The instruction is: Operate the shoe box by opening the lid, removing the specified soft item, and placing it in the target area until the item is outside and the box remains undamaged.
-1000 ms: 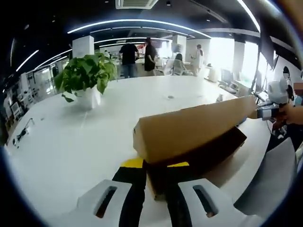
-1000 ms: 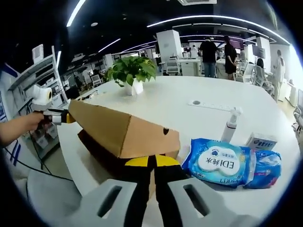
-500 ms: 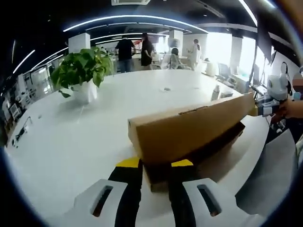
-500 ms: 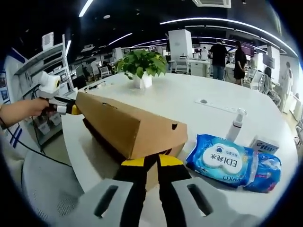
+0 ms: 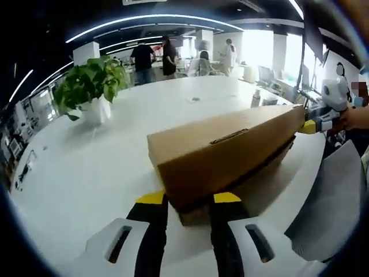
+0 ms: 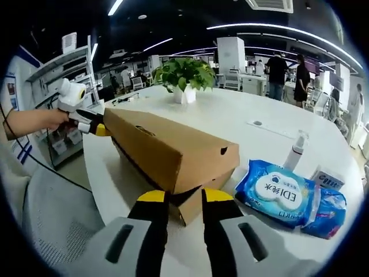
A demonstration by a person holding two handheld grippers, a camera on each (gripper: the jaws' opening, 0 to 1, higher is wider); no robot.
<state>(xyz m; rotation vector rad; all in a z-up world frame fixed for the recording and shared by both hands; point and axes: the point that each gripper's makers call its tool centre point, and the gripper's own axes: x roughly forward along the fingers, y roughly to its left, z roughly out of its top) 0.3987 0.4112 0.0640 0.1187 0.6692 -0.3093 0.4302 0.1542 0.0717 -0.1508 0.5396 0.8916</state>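
Gripping the near end of the shoe box (image 5: 225,153) in the left gripper view, left gripper (image 5: 187,199) with its yellow-tipped jaws set narrow, one on each side of the box's end, lid edge between them. Lid (image 5: 230,135) slightly raised off the brown base, a dark gap along the long side. At the far right end of the box, right gripper (image 5: 314,124) touching the lid's corner, held by a hand (image 5: 357,118). Box lying on the round white table (image 5: 86,173). Farther left, a potted plant (image 5: 92,86) in a white pot, well apart from the box. Beyond the table, people standing in an open office.

Seen from the right gripper view, right gripper (image 6: 184,197) likewise narrow, jaws on each side of the near end of the shoe box (image 6: 167,150), yellow tips touching the cardboard below the lid (image 6: 173,144). Cannot tell whether the pinch is on the lid alone or on lid and base together. Just right of the box, a blue and white wet-wipes pack (image 6: 279,193) lying flat on the table (image 6: 230,118); behind it a small spray bottle (image 6: 296,151) upright, and a small carton (image 6: 328,178) to the far right. At the box's far left end, left gripper (image 6: 92,126) at the corner. Potted plant (image 6: 187,75) beyond.
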